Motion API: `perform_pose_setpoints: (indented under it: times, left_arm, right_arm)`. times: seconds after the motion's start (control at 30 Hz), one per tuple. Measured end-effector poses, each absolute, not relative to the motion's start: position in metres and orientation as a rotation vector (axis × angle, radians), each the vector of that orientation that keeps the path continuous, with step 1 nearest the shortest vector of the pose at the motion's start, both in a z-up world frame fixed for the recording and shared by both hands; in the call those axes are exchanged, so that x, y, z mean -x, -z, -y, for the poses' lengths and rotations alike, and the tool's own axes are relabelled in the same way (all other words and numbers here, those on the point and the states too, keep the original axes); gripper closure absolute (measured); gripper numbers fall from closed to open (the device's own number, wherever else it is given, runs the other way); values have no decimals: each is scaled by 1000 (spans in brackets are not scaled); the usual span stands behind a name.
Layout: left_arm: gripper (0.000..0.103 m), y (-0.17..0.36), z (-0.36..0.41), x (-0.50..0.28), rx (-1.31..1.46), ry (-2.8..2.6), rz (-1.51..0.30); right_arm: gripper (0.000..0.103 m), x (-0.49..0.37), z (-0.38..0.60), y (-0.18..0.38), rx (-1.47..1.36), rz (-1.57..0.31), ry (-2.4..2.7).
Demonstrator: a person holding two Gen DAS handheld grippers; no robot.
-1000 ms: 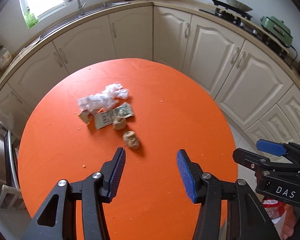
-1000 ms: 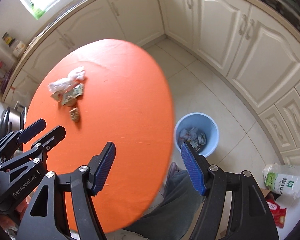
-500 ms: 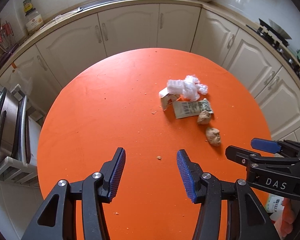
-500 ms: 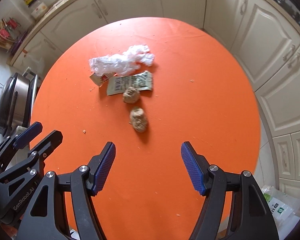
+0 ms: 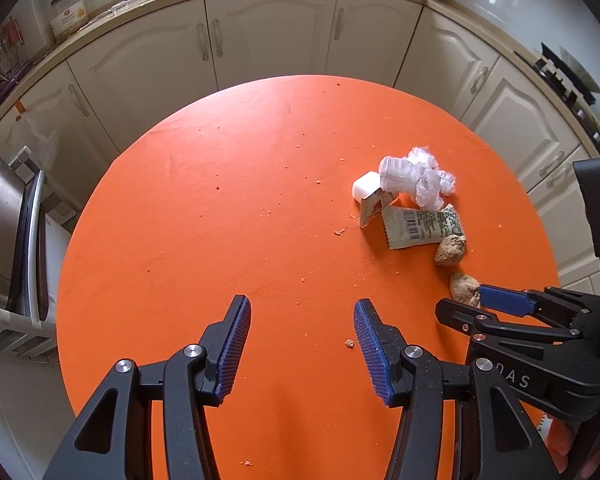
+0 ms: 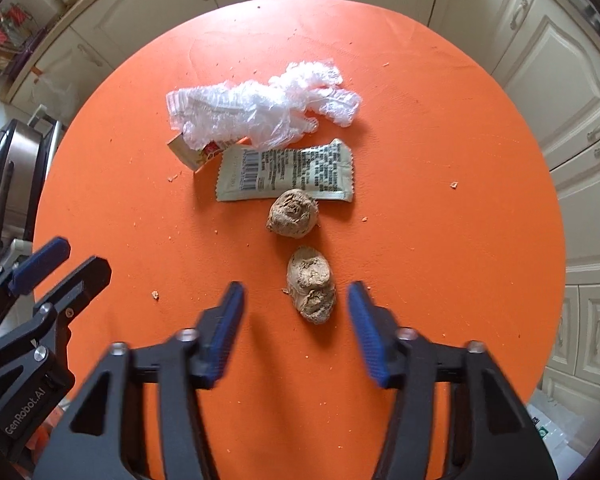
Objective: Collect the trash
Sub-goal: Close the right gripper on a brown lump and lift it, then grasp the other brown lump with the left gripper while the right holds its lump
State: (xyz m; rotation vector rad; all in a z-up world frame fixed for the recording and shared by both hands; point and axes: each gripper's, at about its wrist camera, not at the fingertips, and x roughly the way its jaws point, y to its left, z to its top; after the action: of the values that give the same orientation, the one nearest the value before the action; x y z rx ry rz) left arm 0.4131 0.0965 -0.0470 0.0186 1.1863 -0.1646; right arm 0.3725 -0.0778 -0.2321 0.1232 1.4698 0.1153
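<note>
Trash lies grouped on the orange table (image 6: 440, 128): a crumpled plastic glove (image 6: 260, 106), a small torn packet (image 6: 198, 154), a flat printed wrapper (image 6: 288, 176) and two brown lumps. A second ago your right gripper (image 6: 294, 312) looked past the table edge at a blue bin on the floor; it now points straight down at the table, with the nearer lump (image 6: 311, 283) between its fingers. Its jaws have just been closing, yet gaps remain on both sides of the lump, closer to the right pad; nothing is gripped. Judge this as the start of a pick. The farther lump (image 6: 293, 214) touches the wrapper's lower edge. Your left gripper (image 5: 300, 344) tilts steeply down over bare table, part open and empty, well apart from the trash.
</note>
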Motion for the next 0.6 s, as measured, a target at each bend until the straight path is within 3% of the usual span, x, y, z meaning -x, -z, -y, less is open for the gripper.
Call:
perform_pose_setpoints:
  times: [0.03, 0.1, 0.6]
  left_arm:
    - [53, 47, -95, -414, -22, 169, -1186]
    - [53, 48, -87, -417, -29, 173, -1185]
    - [53, 66, -8, -433, -95, 265, -1216]
  right_arm:
    - [62, -372, 78, 231, -123, -1451, -126]
    - [81, -368, 81, 232, -149, -1447, -156]
    - [81, -350, 165, 206, -291, -1337, -89]
